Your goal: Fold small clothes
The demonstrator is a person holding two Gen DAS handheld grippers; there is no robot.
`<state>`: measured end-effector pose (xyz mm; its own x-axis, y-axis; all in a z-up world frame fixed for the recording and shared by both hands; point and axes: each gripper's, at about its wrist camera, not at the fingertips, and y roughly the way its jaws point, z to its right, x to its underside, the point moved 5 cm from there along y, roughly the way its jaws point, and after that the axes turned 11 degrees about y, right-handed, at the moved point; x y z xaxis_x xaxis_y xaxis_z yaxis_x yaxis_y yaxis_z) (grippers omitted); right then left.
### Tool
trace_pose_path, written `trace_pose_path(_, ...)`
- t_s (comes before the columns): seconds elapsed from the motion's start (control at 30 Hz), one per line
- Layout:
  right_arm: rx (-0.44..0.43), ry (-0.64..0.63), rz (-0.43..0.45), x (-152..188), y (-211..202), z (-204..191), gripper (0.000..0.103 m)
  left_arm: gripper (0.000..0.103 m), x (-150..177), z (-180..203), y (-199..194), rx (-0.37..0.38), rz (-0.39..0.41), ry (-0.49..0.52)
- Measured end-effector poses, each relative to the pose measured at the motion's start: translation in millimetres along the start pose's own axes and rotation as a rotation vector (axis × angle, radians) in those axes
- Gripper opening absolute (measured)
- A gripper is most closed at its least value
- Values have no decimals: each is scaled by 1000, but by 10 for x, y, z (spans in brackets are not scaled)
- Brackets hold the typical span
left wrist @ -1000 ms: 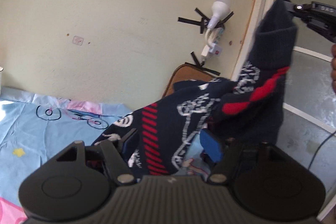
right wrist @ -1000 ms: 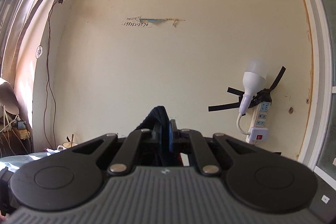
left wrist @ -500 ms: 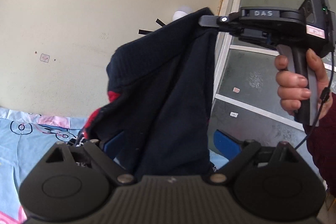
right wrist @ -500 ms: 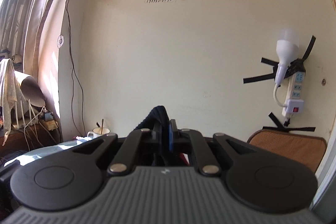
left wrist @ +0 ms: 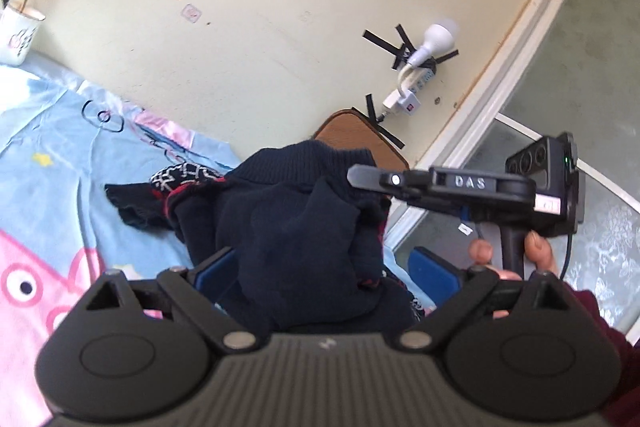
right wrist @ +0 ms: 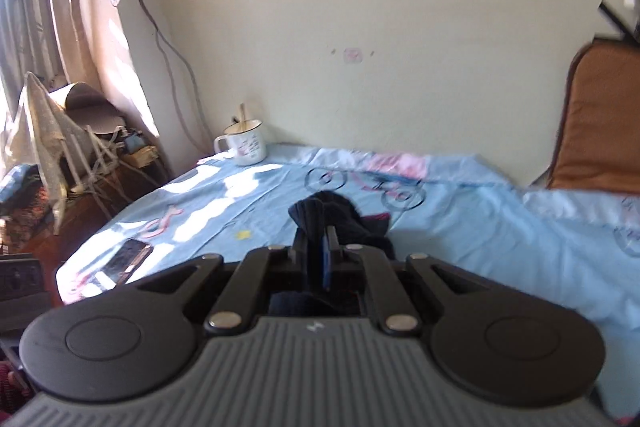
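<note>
Navy sweater (left wrist: 296, 227) lowered, bunched — left tongs (left wrist: 324, 267) just opened wider

A cream wall (right wrist: 360, 7) backs the bed's pale blue cartoon sheet (right wrist: 500, 227). Sunlight falls past a curtain (right wrist: 68, 7) at the left. A bulb (left wrist: 438, 35) and power strip (left wrist: 420, 79), apparently taped up, hang near a frosted-glass door (left wrist: 580, 75)
</note>
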<state>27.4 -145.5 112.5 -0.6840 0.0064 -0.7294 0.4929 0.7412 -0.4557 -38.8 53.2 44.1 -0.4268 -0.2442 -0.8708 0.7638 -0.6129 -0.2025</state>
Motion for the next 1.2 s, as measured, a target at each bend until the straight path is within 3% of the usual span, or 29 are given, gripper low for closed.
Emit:
trace_pose_path(0.1,-145,10,-113,153,73,-138,16,95,34,-153,-96,-52,-2,-37)
trace_pose_path(0.17,-173,-37,-81,111,-58,-210,38,95,55,-223,-132,-70,-12,-63)
trace_pose_path(0.23,-161,-60,8,-7,-285,-163,51,95,88,-258,-180,-73,-20,-77)
trace_pose_path(0.4,3,-21,134,-184,-635,232,51,95,189,-222,-178,-38,-50,-107)
trace_pose_path(0.57,121,17,108,-57,-562,592,51,97,177,-58,-95,24,-65,-108)
trace_pose_path(0.7,126,0,40,127,-339,623,51,103,203,31,-49,40,-86,-101)
trace_pose_path(0.97,43,-170,-153,613,45,206,50,103,307,-80,23,55,-120,-200)
trace_pose_path(1.07,60,-217,-136,618,15,172,49,103,308,-88,35,57,-125,-202)
trace_pose_path(1.2,101,-193,-43,397,-185,289,50,103,319,-76,48,67,-133,-201)
